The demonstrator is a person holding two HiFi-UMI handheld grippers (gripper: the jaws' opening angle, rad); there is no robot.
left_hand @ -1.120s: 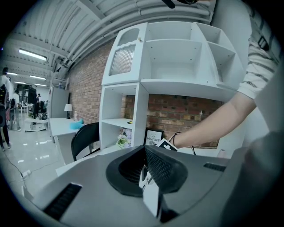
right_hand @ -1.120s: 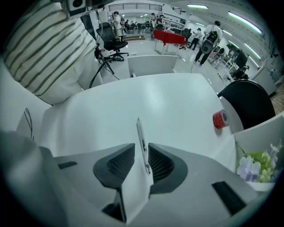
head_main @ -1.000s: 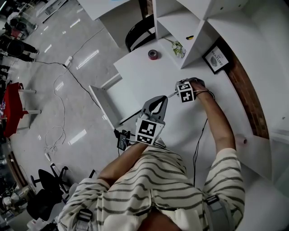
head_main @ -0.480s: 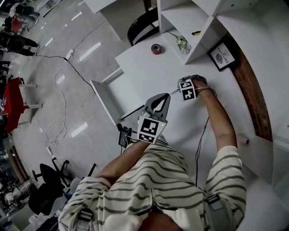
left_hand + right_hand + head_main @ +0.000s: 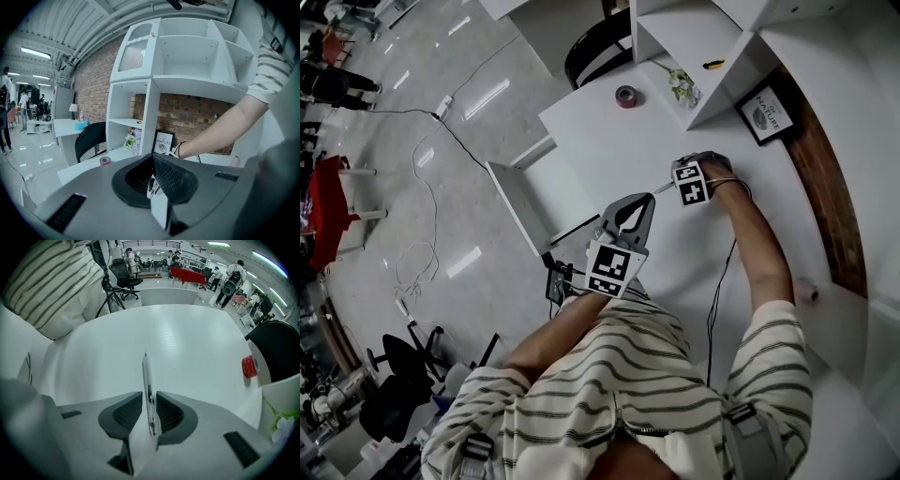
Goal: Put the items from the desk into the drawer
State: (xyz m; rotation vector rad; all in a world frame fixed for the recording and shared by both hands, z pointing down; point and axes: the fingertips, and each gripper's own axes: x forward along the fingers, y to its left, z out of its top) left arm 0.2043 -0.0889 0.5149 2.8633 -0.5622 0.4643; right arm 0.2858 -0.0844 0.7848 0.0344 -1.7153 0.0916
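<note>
At the centre of the right gripper view, a white pen is clamped between the fingers of the right gripper. Its tip is pointed away over the white desk. In the head view this gripper is seen right of centre, over the desk's middle.

In the lower middle of the left gripper view, the fingers of the left gripper are closed on each other. In the head view it is found at the centre of the frame, near the desk's front edge and near the right gripper.

Just left of it in the head view, the open drawer is seen pulled out from the desk, its white inside showing. A red tape roll is seen on the desk at the upper middle of that view, well apart from both grippers. It also appears at the right edge of the right gripper view.

Further out, a framed print is stood at the upper right of the head view, beside a white shelf unit. A sprig of flowers is placed at the foot of that unit.
</note>
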